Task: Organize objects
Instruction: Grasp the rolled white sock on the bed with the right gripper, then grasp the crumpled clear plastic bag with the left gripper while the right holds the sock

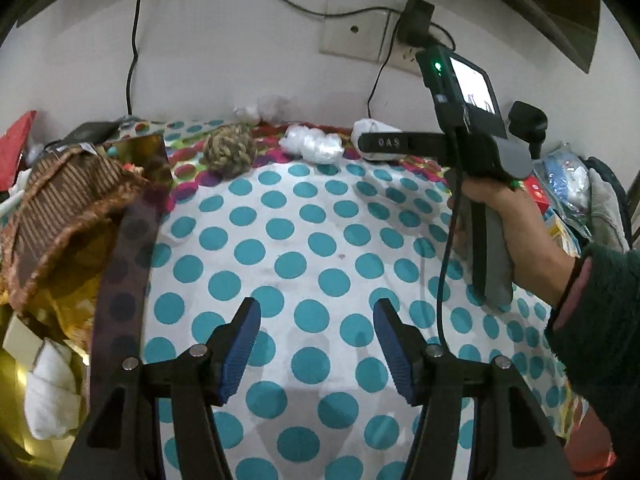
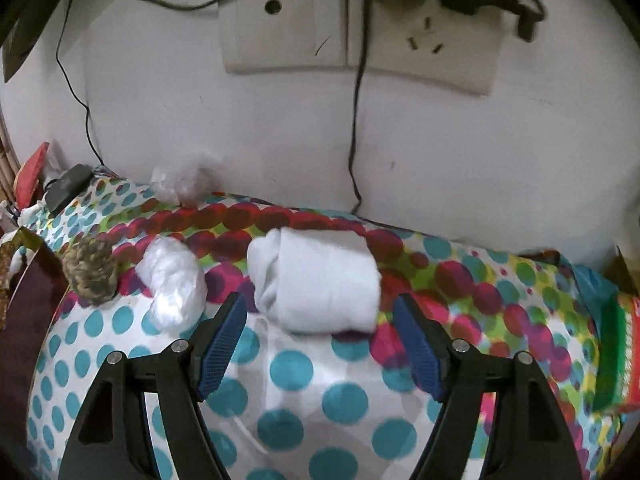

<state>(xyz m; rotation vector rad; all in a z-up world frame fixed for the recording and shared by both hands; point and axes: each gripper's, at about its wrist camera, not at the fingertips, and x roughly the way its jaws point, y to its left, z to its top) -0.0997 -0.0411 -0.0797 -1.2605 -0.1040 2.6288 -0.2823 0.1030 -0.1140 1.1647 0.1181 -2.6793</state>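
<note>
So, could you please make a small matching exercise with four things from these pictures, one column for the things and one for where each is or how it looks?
Things:
1. white rolled cloth
2. rope ball
3. crumpled plastic bag
4. left gripper

Descriptions:
A. open, over bare blue-dotted cloth
B. brown and braided, at the left near the box
C. just ahead of the open right gripper
D. shiny and clear, between the rope ball and the white roll

Pairs: 1-C, 2-B, 3-D, 4-A
</note>
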